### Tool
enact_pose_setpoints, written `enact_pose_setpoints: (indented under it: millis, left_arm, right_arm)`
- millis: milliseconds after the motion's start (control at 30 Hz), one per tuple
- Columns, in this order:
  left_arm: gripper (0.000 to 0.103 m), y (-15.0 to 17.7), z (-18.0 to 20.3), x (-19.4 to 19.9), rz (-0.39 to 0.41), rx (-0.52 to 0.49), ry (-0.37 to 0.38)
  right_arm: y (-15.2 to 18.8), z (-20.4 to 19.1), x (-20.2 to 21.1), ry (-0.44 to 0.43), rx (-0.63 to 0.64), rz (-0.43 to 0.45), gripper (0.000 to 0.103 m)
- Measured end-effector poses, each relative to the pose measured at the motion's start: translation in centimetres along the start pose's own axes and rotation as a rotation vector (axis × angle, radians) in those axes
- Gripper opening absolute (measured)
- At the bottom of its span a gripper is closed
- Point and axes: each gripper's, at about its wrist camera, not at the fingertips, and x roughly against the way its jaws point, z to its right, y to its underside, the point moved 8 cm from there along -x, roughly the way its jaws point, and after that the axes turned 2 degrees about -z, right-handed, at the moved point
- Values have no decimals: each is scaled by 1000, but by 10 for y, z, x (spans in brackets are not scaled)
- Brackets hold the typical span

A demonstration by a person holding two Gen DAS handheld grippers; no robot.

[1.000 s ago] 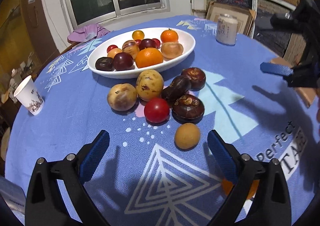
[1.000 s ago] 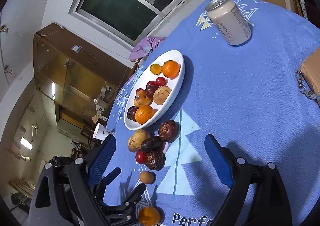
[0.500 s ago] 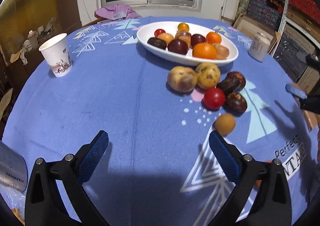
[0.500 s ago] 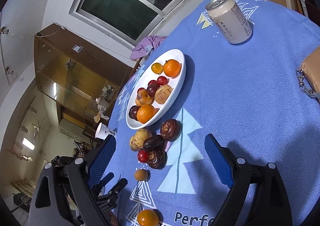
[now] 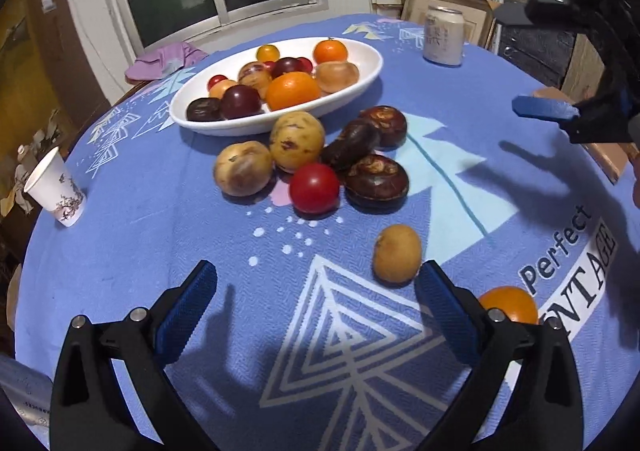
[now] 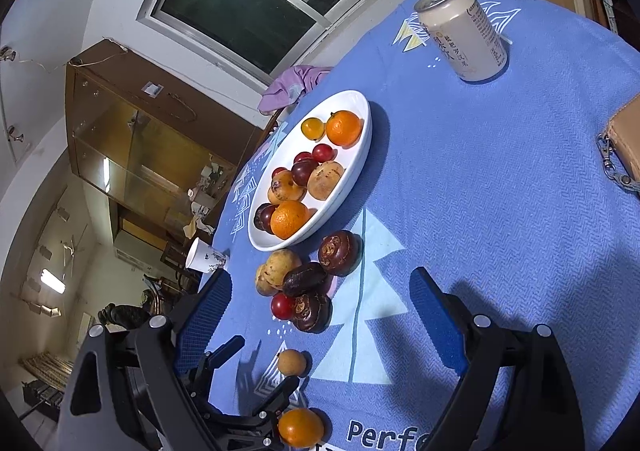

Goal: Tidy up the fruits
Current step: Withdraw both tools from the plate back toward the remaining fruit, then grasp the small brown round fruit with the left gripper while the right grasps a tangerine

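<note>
A round tabletop [image 5: 120, 251] under a blue patterned cloth carries a white oval bowl [image 5: 360, 71] toward its far edge, filled with oranges, dark plums, small red fruits and pale brownish ones. Just in front of the bowl, nearer the centre, a loose cluster lies on the cloth: two yellowish speckled fruits [image 5: 296, 140] touching each other, a red tomato [image 5: 314, 188], and three dark brown fruits [image 5: 376, 181] packed against it. A small tan fruit [image 5: 397, 253] sits apart from the cluster, nearer the near edge, and a lone orange [image 5: 510, 303] lies closer still, beside the printed lettering. The left gripper [image 5: 316, 303] hangs above the cloth at the near edge with its jaws released and wide, nothing between them; the small tan fruit lies just ahead of its right-hand finger, and the lone orange sits outside that finger, partly hidden behind it. The right gripper [image 6: 320, 303] is poised over the right side of the tabletop, jaws likewise spread wide and empty, bare cloth between them. A drink can [image 6: 464, 35] stands upright near the far right edge, a paper cup [image 5: 54, 187] near the left edge, and a tan pouch [image 6: 626, 139] with a metal clasp lies at the right edge.
</note>
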Motion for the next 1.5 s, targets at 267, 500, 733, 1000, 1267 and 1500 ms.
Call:
enact_pose_setpoints:
  millis: [267, 500, 733, 1000, 1267, 1500]
  left_arm:
    - [99, 7, -74, 19, 39, 309, 38]
    - [99, 1, -29, 7, -1, 173, 125]
    - [99, -9, 7, -15, -72, 90, 152]
    - [99, -2, -53, 1, -11, 185, -85]
    - [99, 12, -80, 0, -40, 284, -1]
    - [92, 12, -65, -10, -40, 218, 25]
  right_arm:
    - [0, -1, -1, -8, 0, -3, 91]
    - [1, 0, -6, 3, 4, -14, 91]
    - [1, 1, -7, 9, 2, -19, 91]
    - [1, 1, -6, -1, 2, -21, 91]
    - [3, -3, -7, -6, 21, -28, 91]
    - [6, -11, -6, -4, 57, -28, 91]
